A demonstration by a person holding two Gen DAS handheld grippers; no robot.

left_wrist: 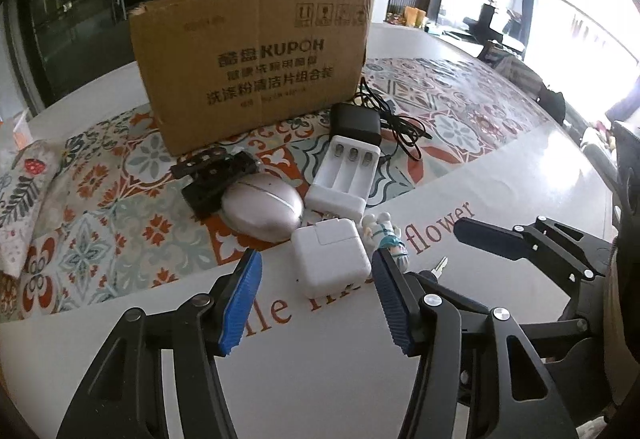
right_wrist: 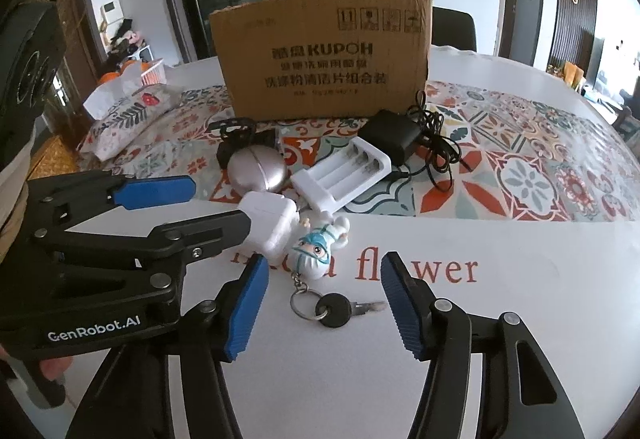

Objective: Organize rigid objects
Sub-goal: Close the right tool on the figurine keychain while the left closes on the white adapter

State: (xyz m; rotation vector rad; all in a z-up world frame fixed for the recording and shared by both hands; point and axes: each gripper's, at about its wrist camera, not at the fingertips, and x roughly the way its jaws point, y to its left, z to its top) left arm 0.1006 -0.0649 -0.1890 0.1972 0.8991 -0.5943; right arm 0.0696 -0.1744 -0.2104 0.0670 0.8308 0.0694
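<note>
Two grippers hang over the white table (left_wrist: 500, 175), and we hold one in each hand. Our left gripper (left_wrist: 316, 293) stands with its blue-padded jaws apart on either side of the white square charger (left_wrist: 328, 259); the pads do not press on it, so it grips nothing. Our right gripper (right_wrist: 322, 303) is likewise parted, with the black-headed key (right_wrist: 338, 309) and its ring lying on the table between the fingers, untouched. The key's chain runs up to a small white figurine (right_wrist: 320, 251) lying just beside the charger. Behind these we see a silvery egg-shaped case (left_wrist: 262, 207), a white battery charger (left_wrist: 344, 175) with three slots, a black clip-like piece (left_wrist: 212, 175) and a black power adapter (left_wrist: 356, 123) with its tangled cord, all clustered on the patterned mat (left_wrist: 460, 107). The open cardboard box (left_wrist: 252, 59) stands upright behind the cluster, near the adapter.
</note>
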